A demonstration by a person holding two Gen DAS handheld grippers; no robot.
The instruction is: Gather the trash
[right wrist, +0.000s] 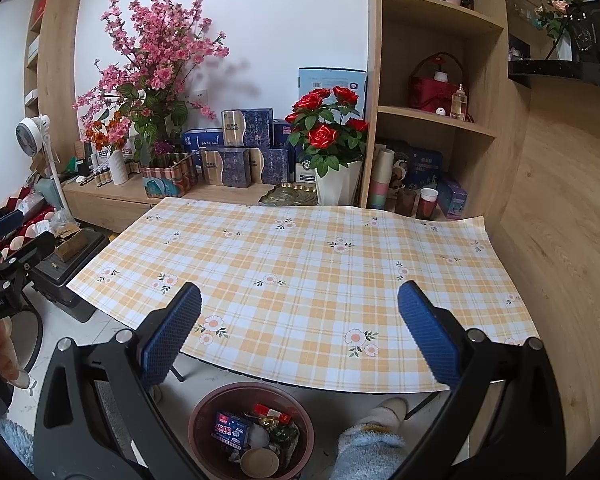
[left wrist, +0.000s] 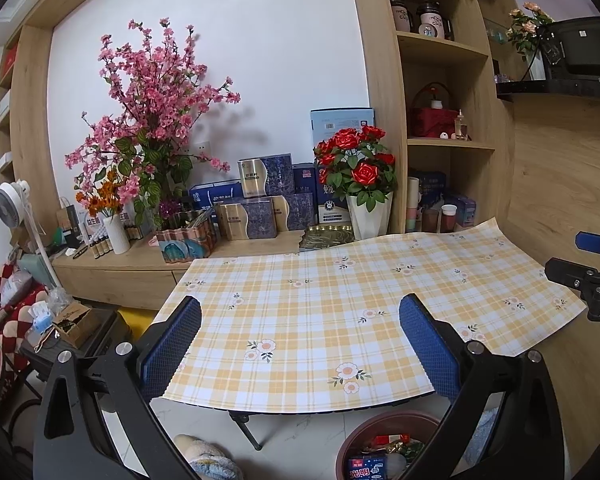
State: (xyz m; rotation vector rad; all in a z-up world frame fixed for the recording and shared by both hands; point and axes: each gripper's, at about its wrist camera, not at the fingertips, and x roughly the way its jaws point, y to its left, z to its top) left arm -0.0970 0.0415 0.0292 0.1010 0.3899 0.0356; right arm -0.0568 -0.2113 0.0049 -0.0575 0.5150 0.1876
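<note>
Both grippers hang above the near edge of the table with their blue-padded fingers wide apart and nothing between them. From the left wrist view, the left gripper [left wrist: 300, 344] is over the left part of the checked tablecloth [left wrist: 340, 292], and the right gripper [right wrist: 300, 332] is over the right part in its own view. Each gripper also appears at the edge of the other camera's picture, so they are side by side but well apart.

On the floor, just under the near edge of the table, stands a round reddish-brown trash bin [right wrist: 252, 432]. Inside it lies the trash: a blue packet with red and white print [right wrist: 231, 432], a small red box [right wrist: 271, 411], a round paper lid or cup [right wrist: 259, 462] and some crumpled wrappers [right wrist: 284, 436]. In the left wrist view the bin is partly hidden behind the right finger [left wrist: 428, 344].

Fluffy light-blue slippers [right wrist: 368, 444] are on the floor beside the bin. Behind the table a wooden sideboard [left wrist: 140, 264] carries pink blossom branches [left wrist: 156, 96], red roses in a white pot [left wrist: 360, 168] and several blue boxes [left wrist: 276, 192]. On the table surface itself I see only the yellow and white cloth with small flowers.
</note>
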